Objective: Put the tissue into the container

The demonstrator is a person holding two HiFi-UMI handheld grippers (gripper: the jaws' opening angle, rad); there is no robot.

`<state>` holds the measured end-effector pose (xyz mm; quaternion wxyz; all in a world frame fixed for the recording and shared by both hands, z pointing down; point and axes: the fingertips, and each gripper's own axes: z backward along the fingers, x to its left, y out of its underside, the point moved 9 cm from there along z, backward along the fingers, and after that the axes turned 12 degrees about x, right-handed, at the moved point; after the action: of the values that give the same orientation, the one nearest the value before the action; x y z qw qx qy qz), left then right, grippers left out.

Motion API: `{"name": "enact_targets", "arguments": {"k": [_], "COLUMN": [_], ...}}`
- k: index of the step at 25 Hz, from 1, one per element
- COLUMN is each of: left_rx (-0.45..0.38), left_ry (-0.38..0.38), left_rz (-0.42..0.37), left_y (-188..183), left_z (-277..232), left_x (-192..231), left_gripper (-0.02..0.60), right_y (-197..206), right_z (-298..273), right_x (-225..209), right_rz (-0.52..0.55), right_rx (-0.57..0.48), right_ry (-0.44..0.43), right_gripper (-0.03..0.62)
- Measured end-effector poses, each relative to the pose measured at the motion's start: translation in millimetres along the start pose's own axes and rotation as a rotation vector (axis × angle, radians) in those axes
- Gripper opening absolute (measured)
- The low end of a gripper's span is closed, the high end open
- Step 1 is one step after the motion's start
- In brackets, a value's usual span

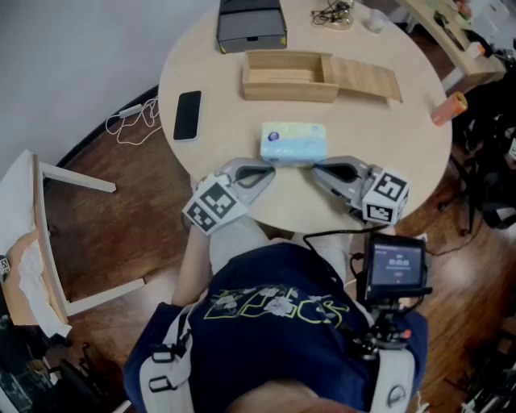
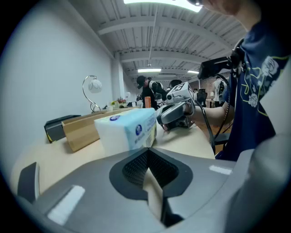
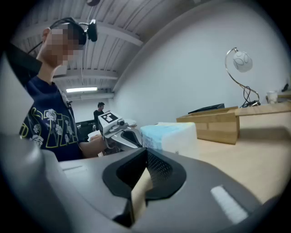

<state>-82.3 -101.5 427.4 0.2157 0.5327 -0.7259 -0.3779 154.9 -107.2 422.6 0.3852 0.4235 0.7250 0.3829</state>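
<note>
A light-blue tissue pack [image 1: 293,143] lies flat in the middle of the round table [image 1: 218,89]. Behind it stands an open wooden box [image 1: 289,77], its sliding lid [image 1: 367,79] pulled out to the right. My left gripper [image 1: 271,172] rests on the table at the pack's near left corner, shut and holding nothing. My right gripper [image 1: 315,170] lies at the near right corner, also shut and empty. In the left gripper view the tissue pack [image 2: 129,129] sits just past the closed jaw tips. In the right gripper view the tissue pack [image 3: 170,135] is equally close.
A black phone [image 1: 187,115] lies at the table's left side. A dark grey case [image 1: 251,26] and a tangle of cable [image 1: 332,13] sit at the far edge. An orange cylinder [image 1: 448,109] is off the right edge. A white frame [image 1: 48,234] stands on the floor at left.
</note>
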Motion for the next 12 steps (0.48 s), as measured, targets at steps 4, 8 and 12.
{"name": "enact_targets", "arguments": {"k": [4,8,12], "left_rx": [-0.005,-0.075,-0.198], "left_ry": [0.149,0.106,0.086], "left_rz": [0.113,0.135,0.177], "left_y": [-10.5,-17.9,-27.3], "left_z": [-13.1,-24.2,-29.9], "left_x": [18.7,38.2,53.5], "left_gripper": [0.005,0.005,0.005], "right_y": [-11.6,-17.1,-26.4], "right_z": [-22.0,-36.2,-43.5], "right_x": [-7.0,-16.4,-31.1], "right_rz": [0.057,0.090,0.082], "right_rx": [0.060,0.087,0.079], "right_ry": [0.045,0.106,0.128], "right_gripper": [0.013,0.012,0.012]}}
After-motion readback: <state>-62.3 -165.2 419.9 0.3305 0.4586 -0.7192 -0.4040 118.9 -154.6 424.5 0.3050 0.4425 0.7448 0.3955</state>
